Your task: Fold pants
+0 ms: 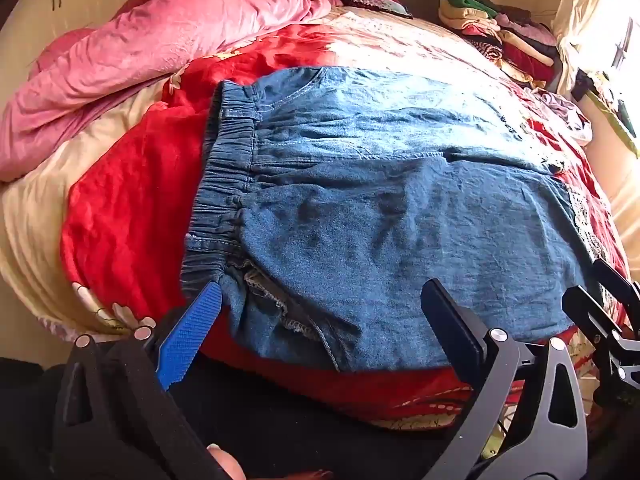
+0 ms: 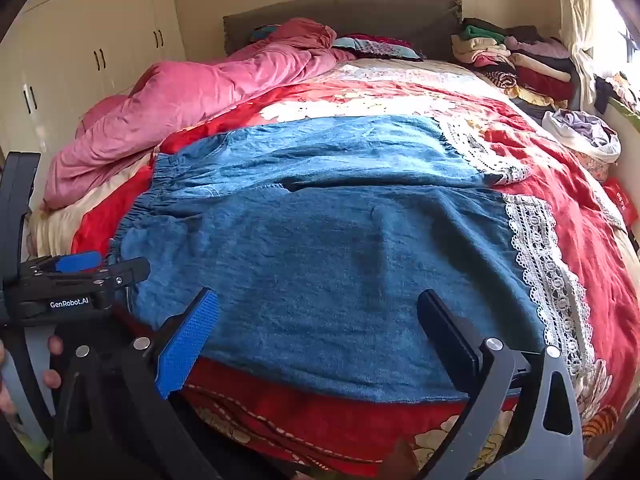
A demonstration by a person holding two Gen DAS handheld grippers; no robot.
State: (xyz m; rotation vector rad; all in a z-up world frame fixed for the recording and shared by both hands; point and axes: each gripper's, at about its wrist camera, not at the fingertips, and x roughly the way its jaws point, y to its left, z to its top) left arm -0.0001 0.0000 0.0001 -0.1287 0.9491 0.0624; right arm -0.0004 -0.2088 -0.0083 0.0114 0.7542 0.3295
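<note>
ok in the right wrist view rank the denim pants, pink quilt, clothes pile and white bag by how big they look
1. denim pants, though nearest the camera
2. pink quilt
3. clothes pile
4. white bag

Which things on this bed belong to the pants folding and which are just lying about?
For the job: denim pants, left gripper, right gripper, both open.
Just lying about: pink quilt, stacked clothes, pillow, red bedspread.
</note>
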